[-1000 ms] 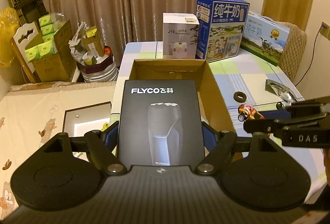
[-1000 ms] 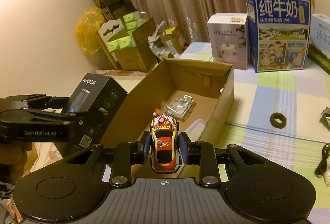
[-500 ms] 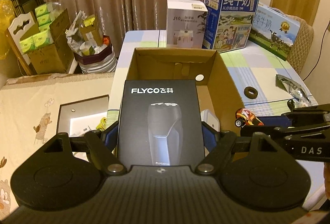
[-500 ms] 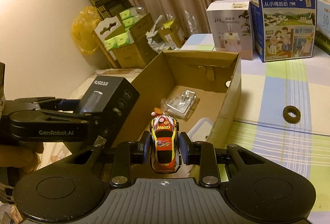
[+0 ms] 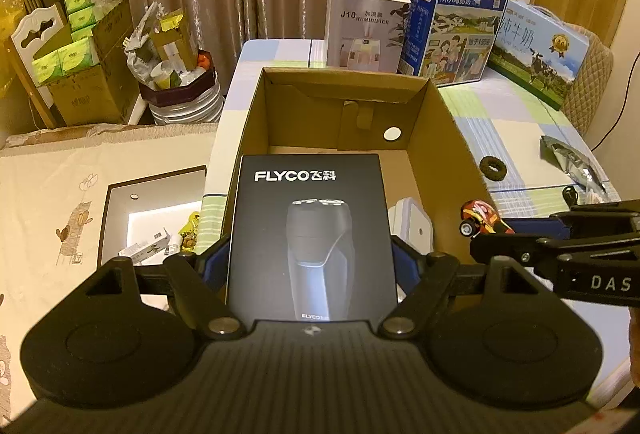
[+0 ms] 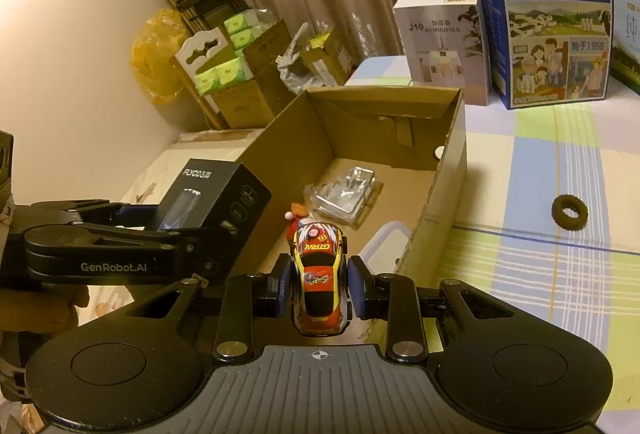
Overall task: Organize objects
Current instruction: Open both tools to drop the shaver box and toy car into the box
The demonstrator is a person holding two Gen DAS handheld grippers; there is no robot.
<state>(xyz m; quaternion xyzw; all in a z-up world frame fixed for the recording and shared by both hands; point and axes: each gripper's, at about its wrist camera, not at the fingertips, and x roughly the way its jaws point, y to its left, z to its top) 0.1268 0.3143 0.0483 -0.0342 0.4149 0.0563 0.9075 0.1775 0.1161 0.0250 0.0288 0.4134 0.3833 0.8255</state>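
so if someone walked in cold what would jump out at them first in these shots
Probably the black FLYCO shaver box, clamped in the left gripper over the near end of the open cardboard box. Next, the bright toy car pinched in the right gripper at that box's near right corner, and the tall blue milk carton standing on the table behind.

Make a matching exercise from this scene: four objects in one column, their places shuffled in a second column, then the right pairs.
Things:
1. black FLYCO box
2. toy car
3. dark ring
4. clear plastic packet

Places:
A. on the checked tablecloth, right of the cardboard box
B. in the left gripper
C. on the cardboard box floor
D. in the right gripper

Pairs: 1-B, 2-D, 3-A, 4-C
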